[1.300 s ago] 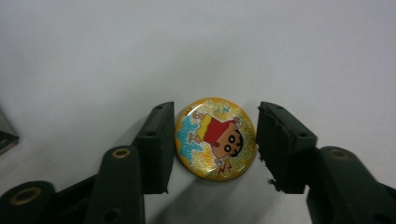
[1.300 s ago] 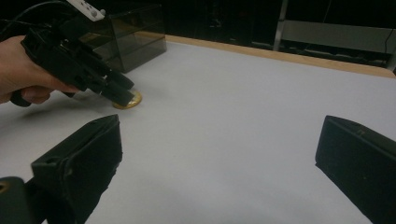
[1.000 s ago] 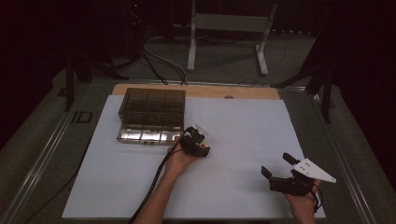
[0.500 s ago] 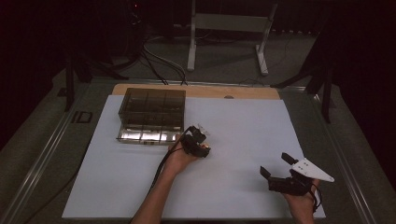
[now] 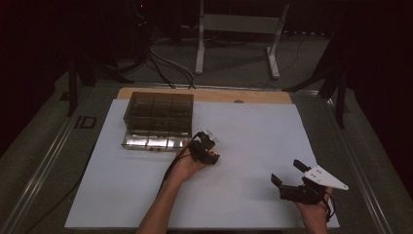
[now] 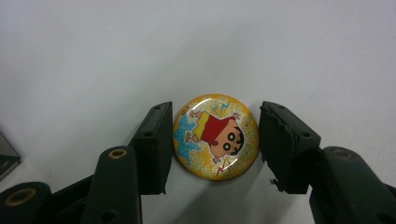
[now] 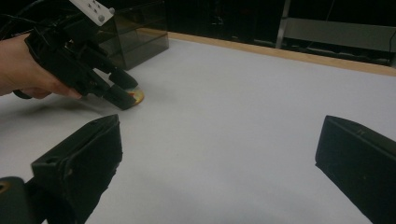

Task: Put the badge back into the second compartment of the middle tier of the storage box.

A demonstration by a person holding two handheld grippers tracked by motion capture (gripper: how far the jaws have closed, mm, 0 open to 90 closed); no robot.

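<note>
A round yellow glitter badge (image 6: 215, 136) with a cartoon boy lies flat on the white sheet. My left gripper (image 6: 215, 142) is open and straddles it: the left jaw is at its edge, and a narrow gap separates the right jaw from it. In the high view the left gripper (image 5: 207, 148) points down at mid-table, just right of the box, with the badge (image 5: 215, 157) under its tips. The right gripper view shows that gripper (image 7: 119, 91) over the badge (image 7: 136, 96). My right gripper (image 5: 287, 173) is open and holds nothing near the front right; its jaws (image 7: 219, 154) stand wide apart.
A dark clear compartment box (image 5: 158, 119) sits at the back left of the white sheet (image 5: 253, 131), and it also appears in the right gripper view (image 7: 135, 32). A wooden strip (image 5: 204, 93) borders the sheet's far edge. Cables and a metal stand lie beyond the table.
The right gripper has drifted slightly left. The left gripper stays over the badge in nearly the same place.
</note>
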